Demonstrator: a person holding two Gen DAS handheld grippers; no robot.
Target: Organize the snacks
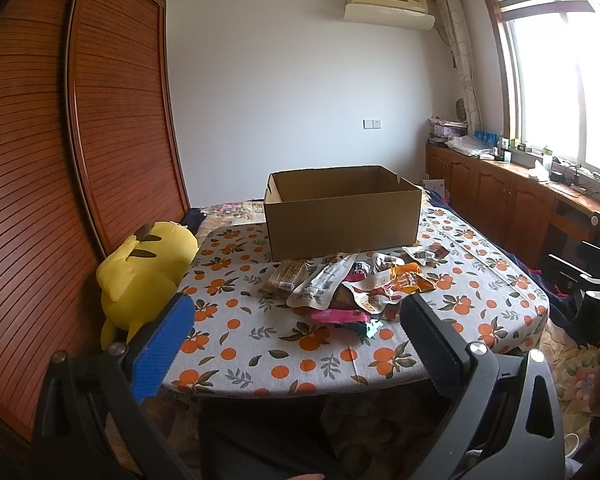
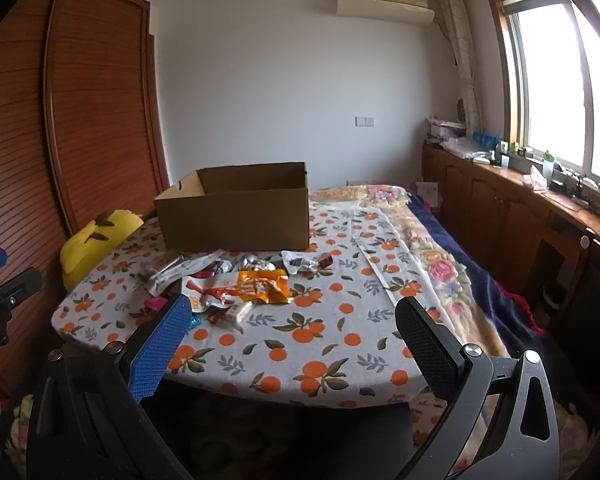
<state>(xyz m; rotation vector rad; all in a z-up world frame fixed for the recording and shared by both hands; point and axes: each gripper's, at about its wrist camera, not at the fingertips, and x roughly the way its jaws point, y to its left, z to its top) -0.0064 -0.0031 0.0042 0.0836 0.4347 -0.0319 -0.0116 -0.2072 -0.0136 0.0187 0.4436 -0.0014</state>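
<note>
Ahead, open cardboard box [image 1: 342, 216], snack packets [image 1: 352, 284] outside

Black-framed left gripper [image 1: 296, 344] and right gripper [image 2: 292, 344], blue and black ribbed pads, silver screws

Yellow plush toy [image 1: 146, 268], lying at the left edge of the table [image 1: 300, 360], which is covered in an orange-fruit print cloth; brown slatted wardrobe [image 1: 80, 140] along the left wall; air conditioner [image 1: 388, 0] high on the far white wall; wall switch [image 1: 372, 123] below it; wooden cabinets [image 1: 500, 200] under the bright window [image 1: 560, 80], right; floral blanket [image 2: 432, 256] right of the table
</note>
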